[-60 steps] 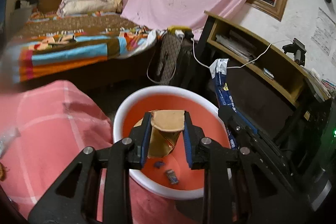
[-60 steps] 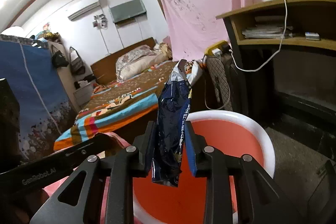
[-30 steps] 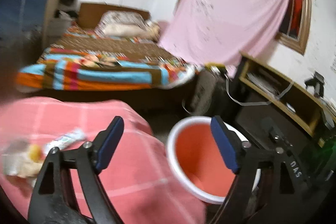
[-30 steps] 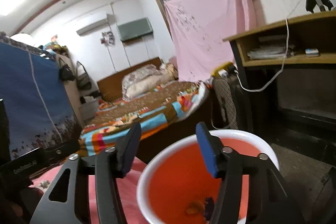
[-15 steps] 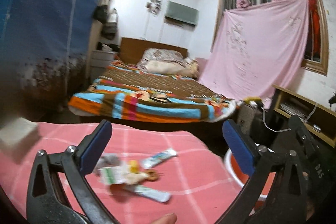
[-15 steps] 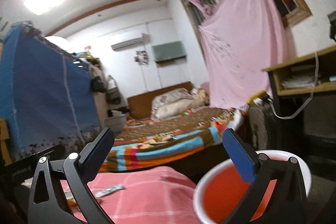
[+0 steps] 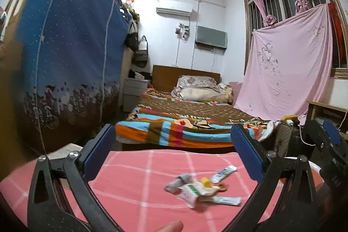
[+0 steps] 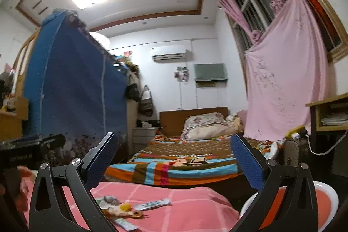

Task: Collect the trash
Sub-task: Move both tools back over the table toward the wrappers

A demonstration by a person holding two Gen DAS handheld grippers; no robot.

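We see the left claw spread wide, nothing between its blue pads. The right claw is likewise wide apart and empty. A cluster of trash wrappers lies low and right of centre in the left wrist view, on the pink checked surface. The red bin with a white rim sits at lower right of the right wrist view, just beside the surface. A striped bed lies behind.

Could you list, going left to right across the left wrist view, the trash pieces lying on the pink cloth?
Grey crumpled wrapper → white and green packet → yellow cap → white and blue tube.
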